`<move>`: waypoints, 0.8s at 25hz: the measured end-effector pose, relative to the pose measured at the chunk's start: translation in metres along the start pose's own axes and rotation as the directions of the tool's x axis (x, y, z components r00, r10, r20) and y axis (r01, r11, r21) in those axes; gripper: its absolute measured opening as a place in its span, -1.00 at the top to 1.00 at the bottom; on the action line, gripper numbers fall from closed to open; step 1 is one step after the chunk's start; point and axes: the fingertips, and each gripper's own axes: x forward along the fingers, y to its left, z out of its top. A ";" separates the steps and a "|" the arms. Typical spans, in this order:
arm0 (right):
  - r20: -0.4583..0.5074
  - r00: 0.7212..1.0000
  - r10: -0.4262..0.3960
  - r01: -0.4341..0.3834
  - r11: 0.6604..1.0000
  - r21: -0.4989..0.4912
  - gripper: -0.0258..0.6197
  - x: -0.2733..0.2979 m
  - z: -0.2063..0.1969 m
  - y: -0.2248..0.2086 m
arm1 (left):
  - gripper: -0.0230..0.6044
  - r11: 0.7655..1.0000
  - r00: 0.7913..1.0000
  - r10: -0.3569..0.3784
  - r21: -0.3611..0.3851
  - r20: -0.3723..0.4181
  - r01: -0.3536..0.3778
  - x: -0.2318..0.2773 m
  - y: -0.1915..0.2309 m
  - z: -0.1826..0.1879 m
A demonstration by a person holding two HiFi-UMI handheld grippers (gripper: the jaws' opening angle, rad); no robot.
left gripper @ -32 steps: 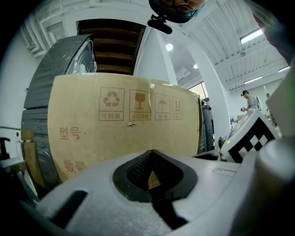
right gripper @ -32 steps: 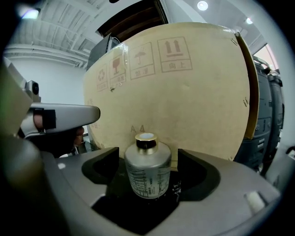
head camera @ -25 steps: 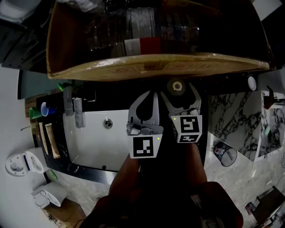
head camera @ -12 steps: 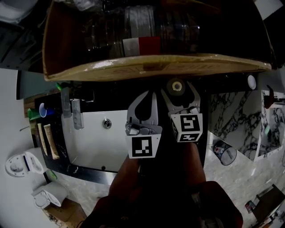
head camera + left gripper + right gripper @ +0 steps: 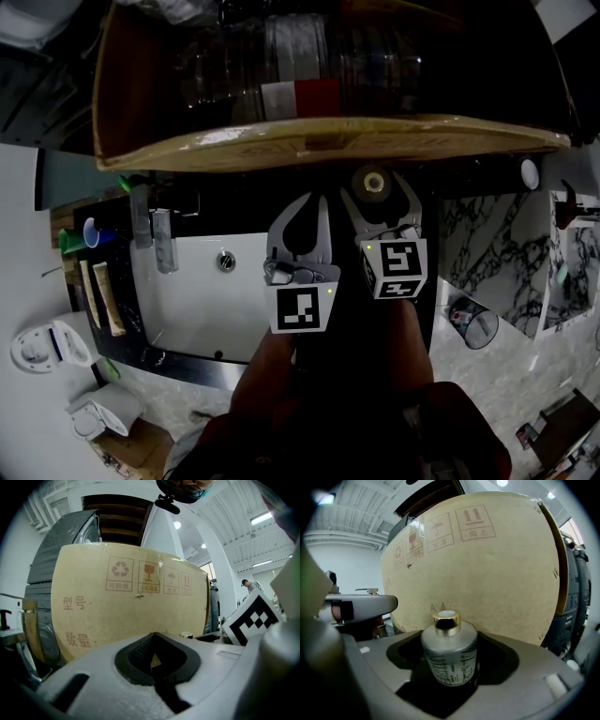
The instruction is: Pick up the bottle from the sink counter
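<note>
A small frosted glass bottle (image 5: 449, 653) with a gold cap stands upright between the jaws of my right gripper (image 5: 451, 635). The jaws are closing and hug its lower sides. From the head view the bottle's cap (image 5: 372, 181) shows between the right gripper (image 5: 374, 189) tips, just under a big cardboard box (image 5: 328, 141). My left gripper (image 5: 317, 201) hovers beside it on the left, shut with nothing in it. In the left gripper view, the left gripper (image 5: 157, 638) faces the box wall (image 5: 131, 602).
The box carries clear plastic bottles and overhangs the dark counter. A white sink basin (image 5: 202, 300) with a chrome faucet (image 5: 155, 234) lies to the left. Two tubes (image 5: 103, 295) and a blue cup (image 5: 94, 230) sit at the far left. A small bin (image 5: 473, 328) stands right.
The right jaws have drawn in slightly around the bottle. The left gripper and the box stay where they were.
</note>
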 end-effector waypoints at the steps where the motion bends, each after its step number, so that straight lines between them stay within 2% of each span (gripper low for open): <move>1: 0.000 1.000 -0.001 0.001 1.000 0.001 -0.10 0.000 0.000 0.000 | 0.92 1.000 1.000 0.000 -0.001 0.003 0.000 0.000 0.000 0.000; 14: 0.019 1.000 0.004 -0.004 1.000 -0.001 -0.11 0.000 0.004 0.000 | 0.92 1.000 1.000 -0.006 0.027 0.003 0.006 -0.004 -0.001 0.004; 20: 0.030 1.000 -0.002 0.002 1.000 0.003 -0.11 -0.004 0.006 0.000 | 0.92 1.000 1.000 0.004 0.010 0.004 -0.004 -0.006 -0.001 0.006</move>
